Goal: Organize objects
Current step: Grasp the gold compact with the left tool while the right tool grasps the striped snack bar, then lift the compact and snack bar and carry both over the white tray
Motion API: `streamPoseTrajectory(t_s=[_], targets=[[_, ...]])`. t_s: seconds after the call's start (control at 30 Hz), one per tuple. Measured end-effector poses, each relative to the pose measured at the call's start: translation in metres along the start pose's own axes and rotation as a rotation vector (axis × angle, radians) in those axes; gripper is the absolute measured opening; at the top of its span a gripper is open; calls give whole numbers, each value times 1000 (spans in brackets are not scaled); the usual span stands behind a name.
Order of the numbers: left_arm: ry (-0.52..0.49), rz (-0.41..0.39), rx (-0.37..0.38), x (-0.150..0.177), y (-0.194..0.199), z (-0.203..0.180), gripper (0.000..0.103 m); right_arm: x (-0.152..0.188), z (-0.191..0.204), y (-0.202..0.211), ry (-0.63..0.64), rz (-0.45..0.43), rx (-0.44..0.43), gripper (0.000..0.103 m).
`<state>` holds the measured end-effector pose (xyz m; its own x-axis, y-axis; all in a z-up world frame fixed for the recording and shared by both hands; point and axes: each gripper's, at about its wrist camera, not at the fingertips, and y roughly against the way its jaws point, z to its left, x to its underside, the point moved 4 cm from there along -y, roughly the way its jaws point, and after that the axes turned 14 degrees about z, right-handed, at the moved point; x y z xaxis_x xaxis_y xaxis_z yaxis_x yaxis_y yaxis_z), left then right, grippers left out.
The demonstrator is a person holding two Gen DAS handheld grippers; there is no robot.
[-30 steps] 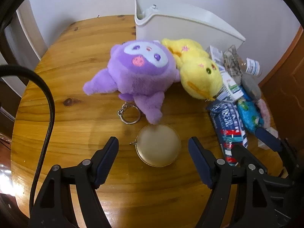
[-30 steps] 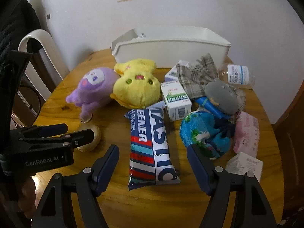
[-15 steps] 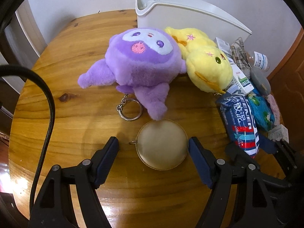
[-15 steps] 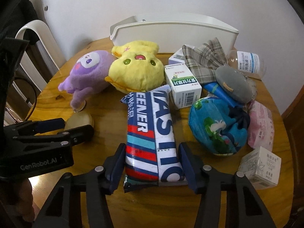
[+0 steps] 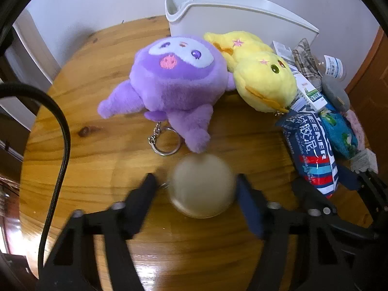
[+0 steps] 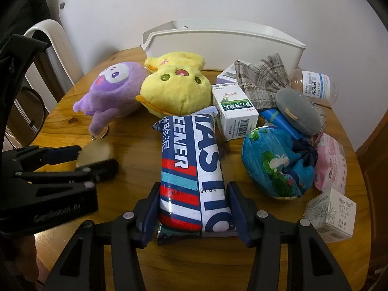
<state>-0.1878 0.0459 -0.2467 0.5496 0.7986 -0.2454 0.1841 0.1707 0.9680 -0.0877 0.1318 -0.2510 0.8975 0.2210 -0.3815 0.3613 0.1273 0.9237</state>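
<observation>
On the round wooden table (image 5: 97,169) lies a round gold case (image 5: 201,189), blurred. My left gripper (image 5: 196,186) straddles it: the right finger touches its edge and a small gap shows at the left finger. In the right wrist view the left gripper (image 6: 94,157) sits at the left around the gold case (image 6: 95,154). My right gripper (image 6: 194,206) is shut on the near end of a blue, white and red packet (image 6: 191,160). A purple plush (image 5: 174,84) with a keyring (image 5: 167,143) and a yellow plush (image 5: 264,84) lie in front of a white bin (image 5: 230,17).
Right of the packet are a green-and-white box (image 6: 235,114), a blue pouch (image 6: 274,162), a pink pack (image 6: 329,160), a small white box (image 6: 329,213), a grey pouch (image 6: 298,111), plaid cloth (image 6: 262,77) and a bottle (image 6: 315,84). A white chair (image 6: 48,43) stands at the left.
My left gripper moved forward over the gold case and its fingers narrowed around it. My right gripper moved onto the packet and closed on its sides.
</observation>
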Motion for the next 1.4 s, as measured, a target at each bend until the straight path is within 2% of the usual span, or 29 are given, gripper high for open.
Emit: streamPoseTrajectory(t_s=[0.2, 0.23, 0.33, 0.43, 0.67, 1.1, 1.4], targets=[[19, 0, 18, 0, 0, 4, 60, 1, 2, 0, 0, -2, -1, 51], [57, 0, 15, -1, 0, 5, 60, 0, 3, 0, 2, -2, -1, 51], [67, 9, 32, -2, 0, 9, 60, 1, 5, 0, 1, 1, -6, 50], [77, 7, 37, 6, 9, 5, 60, 3, 7, 5, 3, -10, -5, 49], [103, -72, 35, 12, 39, 12, 60, 6, 13, 29, -1, -59, -2, 48], [78, -194, 16, 25, 100, 4, 60, 28, 21, 97, -21, -172, -7, 48], [81, -266, 31, 12, 158, 9, 60, 16, 15, 145, -37, -263, -50, 48]])
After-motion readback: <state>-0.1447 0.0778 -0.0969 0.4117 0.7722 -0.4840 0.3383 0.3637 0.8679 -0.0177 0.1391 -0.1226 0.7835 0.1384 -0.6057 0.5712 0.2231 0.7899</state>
